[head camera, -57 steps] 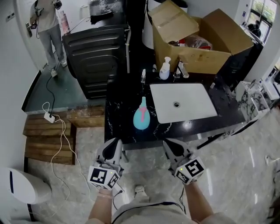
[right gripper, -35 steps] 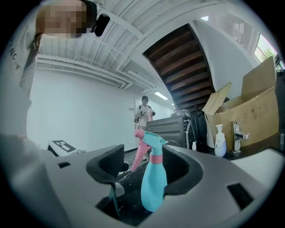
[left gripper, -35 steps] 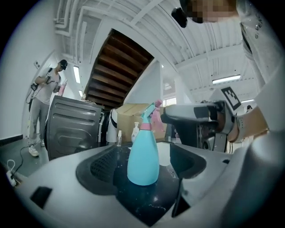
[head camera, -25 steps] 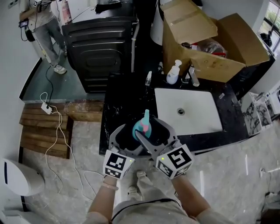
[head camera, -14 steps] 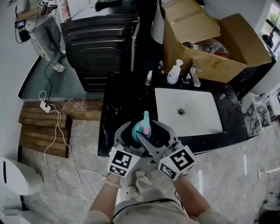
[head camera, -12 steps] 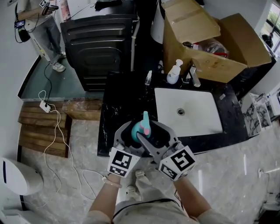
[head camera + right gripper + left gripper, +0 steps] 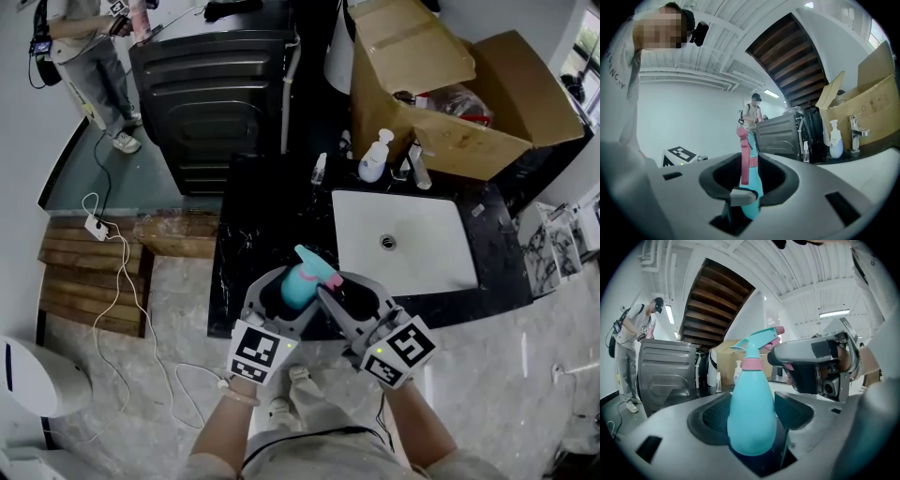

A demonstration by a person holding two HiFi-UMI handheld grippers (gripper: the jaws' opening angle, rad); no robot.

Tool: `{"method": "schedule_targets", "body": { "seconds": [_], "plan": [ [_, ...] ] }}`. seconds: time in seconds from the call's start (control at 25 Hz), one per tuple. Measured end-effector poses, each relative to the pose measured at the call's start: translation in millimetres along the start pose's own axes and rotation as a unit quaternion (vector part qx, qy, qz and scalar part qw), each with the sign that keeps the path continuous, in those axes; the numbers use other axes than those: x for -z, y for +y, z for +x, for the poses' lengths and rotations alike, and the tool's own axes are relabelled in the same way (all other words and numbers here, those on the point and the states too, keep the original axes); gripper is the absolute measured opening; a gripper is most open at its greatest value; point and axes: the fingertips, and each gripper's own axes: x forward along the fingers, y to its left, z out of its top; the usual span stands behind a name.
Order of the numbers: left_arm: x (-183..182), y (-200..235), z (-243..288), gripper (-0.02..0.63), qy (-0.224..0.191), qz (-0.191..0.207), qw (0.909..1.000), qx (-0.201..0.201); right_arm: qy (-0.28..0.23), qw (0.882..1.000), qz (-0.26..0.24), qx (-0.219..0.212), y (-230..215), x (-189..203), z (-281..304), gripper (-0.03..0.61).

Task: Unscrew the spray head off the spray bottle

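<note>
Head view: left tongs (image 7: 281,298) clamp spray bottle (image 7: 296,287), right tongs (image 7: 345,287) grip spray head (image 7: 319,262) at 1 o'clock, both just closing; steady bottle, rotate head only.

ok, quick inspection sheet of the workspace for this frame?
Surface: black marble counter with a white sink; nothing seen in the sink.
Job's things: teal spray bottle tilted near the counter's front edge, pink spray head on.
Clutter: white pump bottle and small bottle by the tap; open cardboard box behind.
Grippers: both have just been closing; left gripper clamps the bottle's body, right gripper the spray head.
Cables: white cable and power strip on the floor, left.
Surroundings: black appliance, wooden steps, a person far left.
</note>
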Motion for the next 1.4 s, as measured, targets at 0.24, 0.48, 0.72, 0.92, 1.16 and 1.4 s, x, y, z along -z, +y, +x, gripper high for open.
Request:
{"method": "schedule_targets", "body": {
  "seconds": [0.24, 0.48, 0.72, 0.92, 1.16, 1.4],
  "plan": [
    [1, 1, -2, 0.301, 0.000, -0.001, 1.0000, 0.002, 0.000, 1.000, 0.003, 0.015, -16, 1, -13, 0.104],
    [1, 1, -2, 0.298, 0.006, -0.001, 0.9999, 0.009, -0.014, 0.998, 0.036, 0.040, -41, 1, -17, 0.095],
    [1, 1, -3, 0.296, 0.007, -0.003, 0.9999, 0.008, -0.029, 0.995, 0.083, 0.052, -64, -1, -6, 0.077],
    [1, 1, -3, 0.296, 0.008, -0.004, 0.9999, 0.006, -0.027, 0.994, 0.087, 0.054, -69, -3, 11, 0.064],
    [1, 1, -3, 0.296, 0.008, -0.005, 0.9999, 0.005, -0.031, 0.994, 0.101, 0.041, -68, -3, 28, 0.044],
    [2, 2, -3, 0.296, 0.007, -0.007, 0.9999, 0.000, -0.053, 0.990, 0.127, 0.044, -68, -10, 26, 0.061]
  ]
}}
